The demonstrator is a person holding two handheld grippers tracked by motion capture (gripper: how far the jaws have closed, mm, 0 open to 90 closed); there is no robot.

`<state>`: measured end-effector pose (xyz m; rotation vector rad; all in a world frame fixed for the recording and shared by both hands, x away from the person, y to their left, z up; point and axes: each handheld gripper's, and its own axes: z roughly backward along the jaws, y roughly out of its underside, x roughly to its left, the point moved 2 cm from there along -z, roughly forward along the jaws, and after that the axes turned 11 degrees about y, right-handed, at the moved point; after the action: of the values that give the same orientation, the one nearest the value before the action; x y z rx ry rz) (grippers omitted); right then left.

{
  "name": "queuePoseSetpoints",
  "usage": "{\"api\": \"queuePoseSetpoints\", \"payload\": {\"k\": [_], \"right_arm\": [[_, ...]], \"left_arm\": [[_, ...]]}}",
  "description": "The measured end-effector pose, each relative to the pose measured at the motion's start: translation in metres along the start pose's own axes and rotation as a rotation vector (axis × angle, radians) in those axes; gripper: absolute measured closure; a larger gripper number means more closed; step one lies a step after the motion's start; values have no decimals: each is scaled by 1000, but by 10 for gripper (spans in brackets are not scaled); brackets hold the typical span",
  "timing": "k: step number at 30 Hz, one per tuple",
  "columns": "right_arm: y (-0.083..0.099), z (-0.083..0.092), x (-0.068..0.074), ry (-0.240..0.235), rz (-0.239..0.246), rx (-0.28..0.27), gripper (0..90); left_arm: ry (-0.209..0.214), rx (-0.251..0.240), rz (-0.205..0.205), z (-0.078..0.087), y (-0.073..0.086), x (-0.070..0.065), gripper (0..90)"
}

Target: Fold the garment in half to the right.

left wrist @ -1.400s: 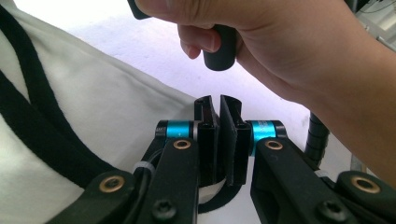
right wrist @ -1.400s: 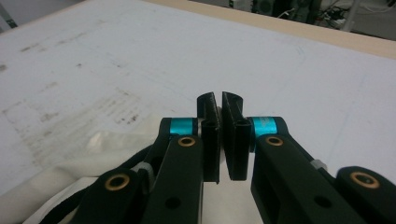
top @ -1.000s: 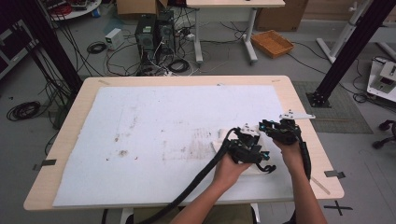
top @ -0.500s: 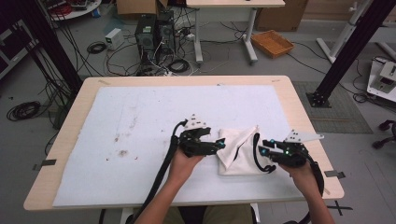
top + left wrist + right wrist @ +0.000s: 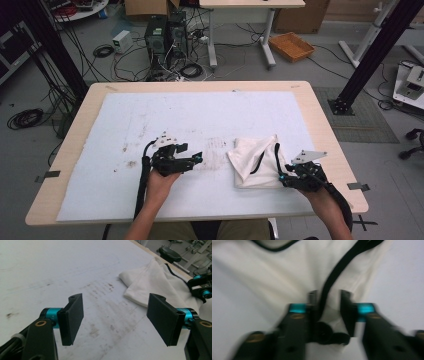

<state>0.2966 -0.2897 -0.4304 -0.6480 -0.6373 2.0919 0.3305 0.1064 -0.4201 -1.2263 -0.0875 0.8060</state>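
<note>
A white cloth bag with a black strap lies flat on the right part of the white mat. My right gripper sits at the bag's right front corner. In the blurred right gripper view its jaws have just been opening; the strap runs between them with a gap beside it, over the bag. My left gripper rests on the mat left of the bag, apart from it. Its jaws have just opened wide and hold nothing; the bag lies ahead to the right.
The mat carries brown stains around its middle and left. A wooden table edge runs close to the right of the bag. Computers, cables and a wicker tray stand on the floor beyond the table.
Both grippers were together at the right of the table. The left gripper has swept left, away from the bag, with its jaws wider. The right gripper moved right, and the bag now lies spread out.
</note>
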Motion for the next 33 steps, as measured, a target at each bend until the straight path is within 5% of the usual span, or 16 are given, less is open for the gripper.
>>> {"api": "queuePoseSetpoints", "payload": {"k": [3, 7, 10, 13, 18, 21, 26, 30, 33], "right_arm": [[-20, 10, 6, -5, -45, -151, 494], [-52, -1, 28, -44, -32, -247, 476], [-68, -14, 42, -72, 0, -231, 482], [-95, -46, 66, -117, 56, -167, 515], [-112, -84, 85, -98, 120, -48, 594], [-112, -95, 87, -109, 144, -6, 831], [-111, -77, 81, -110, 137, -110, 892], [-105, -53, 71, -106, 89, -218, 892], [-85, -23, 51, -88, 23, -336, 892]], "left_arm": [[-15, -24, 5, 15, 6, 10, 295], [-40, -33, 0, 21, 9, 16, 269], [-44, -37, -9, 23, 11, 18, 269], [-46, -47, -24, 25, 12, 20, 269], [-39, -64, -31, 29, 17, 23, 269], [-40, -66, -20, 31, 20, 25, 269], [-34, -77, -18, 33, 20, 25, 269], [-34, -72, -19, 32, 21, 25, 269], [-31, -74, -14, 30, 21, 26, 269]]}}
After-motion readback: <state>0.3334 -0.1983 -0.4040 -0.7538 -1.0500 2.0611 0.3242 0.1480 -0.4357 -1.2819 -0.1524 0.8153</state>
